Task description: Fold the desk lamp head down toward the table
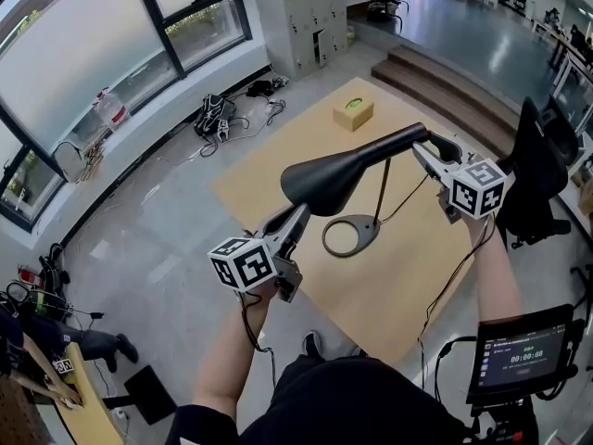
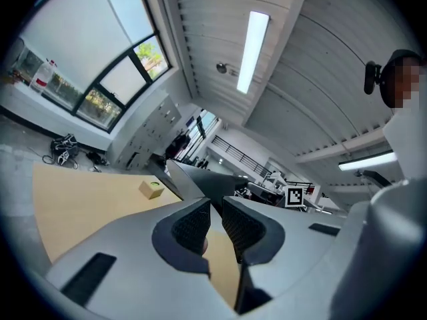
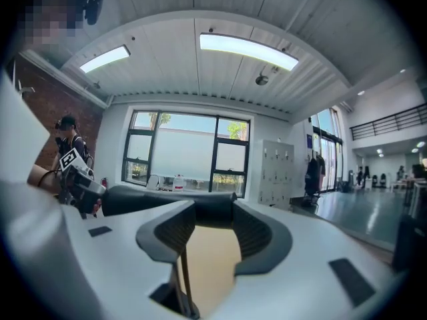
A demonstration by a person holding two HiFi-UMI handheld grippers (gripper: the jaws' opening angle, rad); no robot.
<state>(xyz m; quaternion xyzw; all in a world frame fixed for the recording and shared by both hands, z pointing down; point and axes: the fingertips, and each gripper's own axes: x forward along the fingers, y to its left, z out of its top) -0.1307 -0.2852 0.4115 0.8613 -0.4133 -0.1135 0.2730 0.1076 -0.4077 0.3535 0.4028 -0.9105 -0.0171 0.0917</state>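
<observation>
Box (image 1: 353, 112), small and yellow, sits far back on the table (image 1: 417, 281), well apart from the lamp. The lamp head (image 1: 343, 170) hangs over its ring base (image 1: 372, 228), lengthwise between the left gripper (image 1: 295, 219), pinched tight on its broad tip, and the right gripper (image 1: 422, 151), clasping its narrow neck with jaws wide

Your left forearm (image 1: 232, 341) and right forearm (image 1: 491, 272) both reach forward. Your left gripper (image 1: 298, 213) points level, and its jaws pinch tight on the thin end of the lamp head (image 1: 334, 179). Your right gripper (image 1: 431, 156) tips a little down, and its jaws sit wide, clamped on the lamp neck (image 1: 408, 140).
</observation>
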